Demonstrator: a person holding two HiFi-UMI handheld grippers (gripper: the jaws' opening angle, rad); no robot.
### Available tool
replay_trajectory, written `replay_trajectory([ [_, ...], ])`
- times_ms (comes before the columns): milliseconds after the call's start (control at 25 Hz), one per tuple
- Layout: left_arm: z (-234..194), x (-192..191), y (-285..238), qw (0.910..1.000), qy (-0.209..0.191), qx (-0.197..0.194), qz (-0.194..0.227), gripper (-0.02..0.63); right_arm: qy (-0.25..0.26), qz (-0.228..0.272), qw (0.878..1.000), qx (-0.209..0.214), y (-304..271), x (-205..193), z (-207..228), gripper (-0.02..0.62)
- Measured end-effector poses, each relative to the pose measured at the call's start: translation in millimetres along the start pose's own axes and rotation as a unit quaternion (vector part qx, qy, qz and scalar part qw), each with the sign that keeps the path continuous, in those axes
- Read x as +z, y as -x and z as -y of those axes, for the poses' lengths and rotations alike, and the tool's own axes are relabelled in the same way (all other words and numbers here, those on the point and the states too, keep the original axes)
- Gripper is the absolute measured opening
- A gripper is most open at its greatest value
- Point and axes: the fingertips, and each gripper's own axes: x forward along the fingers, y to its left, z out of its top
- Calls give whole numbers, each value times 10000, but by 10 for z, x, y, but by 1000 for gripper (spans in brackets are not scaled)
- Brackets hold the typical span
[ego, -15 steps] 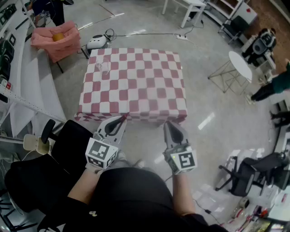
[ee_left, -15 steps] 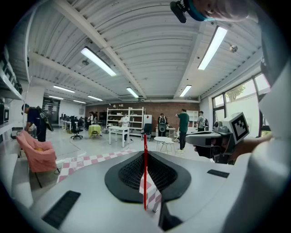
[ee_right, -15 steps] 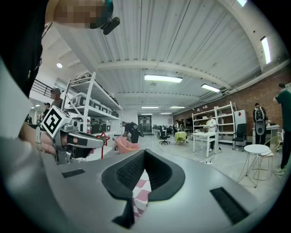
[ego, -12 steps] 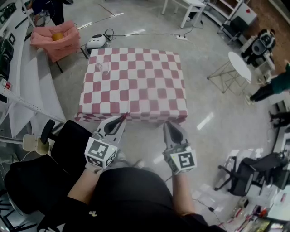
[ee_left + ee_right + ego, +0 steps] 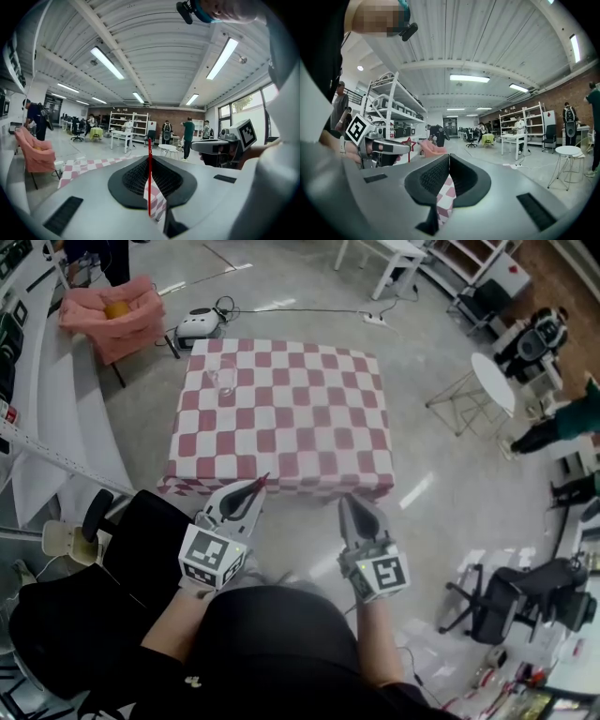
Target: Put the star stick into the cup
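A clear cup (image 5: 223, 379) stands near the far left corner of the red-and-white checkered table (image 5: 309, 418). My left gripper (image 5: 256, 487) hovers just short of the table's near edge, shut on a thin red star stick (image 5: 149, 180) that stands upright between its pads. The stick's red star (image 5: 408, 142) shows in the right gripper view, beside the left gripper. My right gripper (image 5: 346, 502) hangs level with it to the right, shut, with nothing held. Both are far from the cup.
A pink armchair (image 5: 111, 317) sits beyond the table's left corner, with a white device and cables (image 5: 199, 326) on the floor beside it. A round white table (image 5: 495, 379) and office chairs (image 5: 487, 601) stand to the right. A black chair (image 5: 89, 521) is at my left.
The head view has shifted a little, so the table and cup sit slightly lower in the frame. Both grippers hold nearly the same place, the left still gripping the stick.
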Motion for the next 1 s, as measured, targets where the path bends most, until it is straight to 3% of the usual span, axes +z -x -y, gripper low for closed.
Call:
replay_trajectory([
  [280,-312,-118,64,10000,77,27,-45,55,61,-80,9999,-136,-187,-93,-138,17],
  [520,-431,-202,-84,9998,92,80,-145,55,-42,-203,9997,-114,-382,-251,10,17],
  [1000,-868,54,-997,9979,116,600,-203,55,5,-177,9982,581,-1328,-63,734,17],
])
